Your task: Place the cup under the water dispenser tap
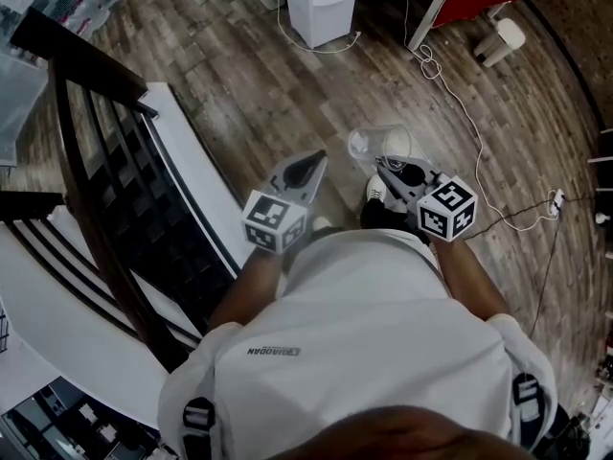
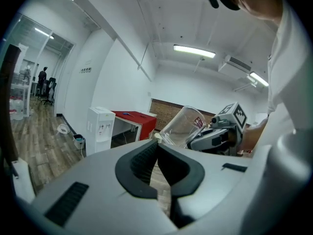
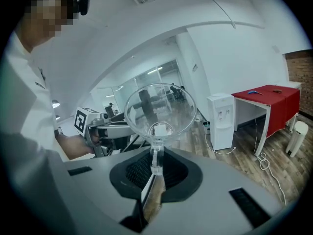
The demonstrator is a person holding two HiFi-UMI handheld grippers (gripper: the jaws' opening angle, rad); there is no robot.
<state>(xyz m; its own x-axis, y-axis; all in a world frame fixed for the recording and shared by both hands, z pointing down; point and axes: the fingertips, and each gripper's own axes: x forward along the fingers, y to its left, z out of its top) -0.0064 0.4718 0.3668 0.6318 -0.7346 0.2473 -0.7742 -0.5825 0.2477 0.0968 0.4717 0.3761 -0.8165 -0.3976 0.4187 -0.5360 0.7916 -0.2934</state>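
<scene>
Wood-plank flooring runs through a white-walled office. At the left of the head view a dark stair railing (image 1: 91, 171) runs beside a white ledge.

The left gripper (image 2: 157, 146) sits left of centre there. Its own view shows its dark pads pressed together with nothing between them.

Just right of it, the right gripper (image 3: 155, 166) pinches the handle of a clear cup (image 3: 159, 109). The cup is carried in the air with its mouth tipped forward, toward the far end of the room.

The white water dispenser (image 1: 321, 3) stands at the top centre of the head view, well apart from the cup, with a red table (image 3: 266, 94) to its right. A white cable (image 1: 460, 99) trails over the floor at the right.

The step in hand looks like the carry: the cup is gripped but is not yet at the dispenser. The next move calls for crossing the open floor, clear of the cable, then bringing the cup upright and level under a tap.

In the head view the top of the dispenser is cut off. In the gripper views its taps are too small to tell apart. The person's torso hides the floor in the lower part of the head view.
</scene>
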